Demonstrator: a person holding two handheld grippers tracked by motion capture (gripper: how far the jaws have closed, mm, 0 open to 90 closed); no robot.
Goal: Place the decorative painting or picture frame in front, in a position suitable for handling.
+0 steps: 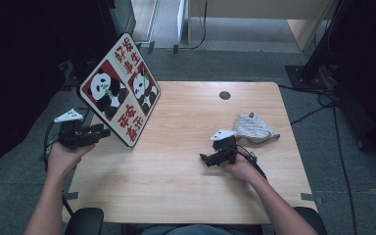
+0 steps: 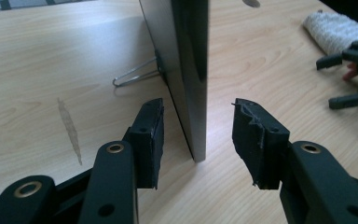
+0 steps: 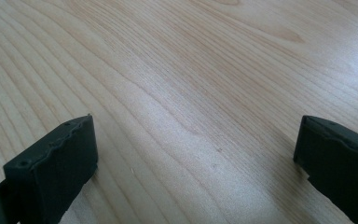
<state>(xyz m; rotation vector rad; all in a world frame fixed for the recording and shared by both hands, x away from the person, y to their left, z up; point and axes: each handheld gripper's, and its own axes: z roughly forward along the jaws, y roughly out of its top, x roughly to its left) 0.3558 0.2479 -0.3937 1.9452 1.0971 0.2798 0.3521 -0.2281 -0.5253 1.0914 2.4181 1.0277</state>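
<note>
Panda sign [image 1: 120, 90] stands tilted on edge at the table's [image 1: 186, 196] left side, face toward the far right, its lower corner between the left gripper's [image 2: 198, 135] spread jaws, untouched. Right of the sign: bare wood, right gripper [image 1: 215, 157] gaping, cloth [image 1: 254, 128] beyond.

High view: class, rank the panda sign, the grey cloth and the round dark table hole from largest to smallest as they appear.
1. Panda sign, clearly largest, though it stands tilted up toward the camera.
2. Grey cloth.
3. Table hole, smallest.
</note>
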